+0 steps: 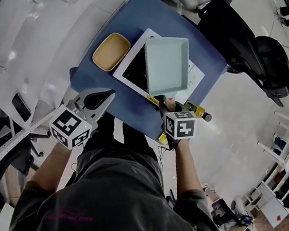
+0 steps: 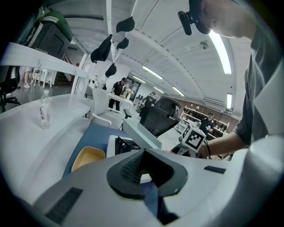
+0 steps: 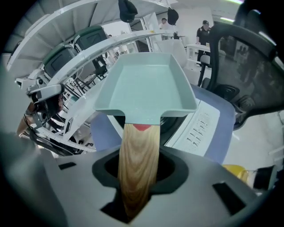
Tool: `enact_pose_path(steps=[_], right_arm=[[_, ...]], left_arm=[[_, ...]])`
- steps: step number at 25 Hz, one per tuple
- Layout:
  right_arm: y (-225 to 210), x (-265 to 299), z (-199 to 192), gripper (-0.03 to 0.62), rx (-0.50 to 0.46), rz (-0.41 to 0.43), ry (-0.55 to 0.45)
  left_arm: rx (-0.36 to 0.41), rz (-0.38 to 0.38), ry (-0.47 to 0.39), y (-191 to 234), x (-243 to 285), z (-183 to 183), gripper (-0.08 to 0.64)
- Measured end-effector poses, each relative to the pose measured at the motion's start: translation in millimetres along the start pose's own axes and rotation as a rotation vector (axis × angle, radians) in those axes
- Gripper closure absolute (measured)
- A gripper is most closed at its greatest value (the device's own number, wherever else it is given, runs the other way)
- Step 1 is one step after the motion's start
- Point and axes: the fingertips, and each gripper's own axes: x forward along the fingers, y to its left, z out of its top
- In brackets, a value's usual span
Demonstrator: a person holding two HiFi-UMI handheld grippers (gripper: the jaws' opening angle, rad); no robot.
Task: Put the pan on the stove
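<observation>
Right tool [image 3: 137, 174] holds pan [image 3: 148, 86] over blue table [image 1: 145, 14].

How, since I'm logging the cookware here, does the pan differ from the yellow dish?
The pan is pale green and larger; the yellow dish is smaller. The pan has a wooden handle, clamped in the right tool; the dish shows no handle and nothing holds it. The pan is over the stove; the dish lies beside the stove on the blue mat. Both are shallow, rectangular and empty.
</observation>
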Motion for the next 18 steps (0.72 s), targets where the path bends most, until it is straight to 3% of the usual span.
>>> enact_pose_path(steps=[18], right_arm=[[-2.4, 32.9, -17.8, 0.471, -0.02, -0.088, 0.125]], left_arm=[[-0.047, -0.021, 0.012, 38.9, -3.8, -9.8, 0.558]])
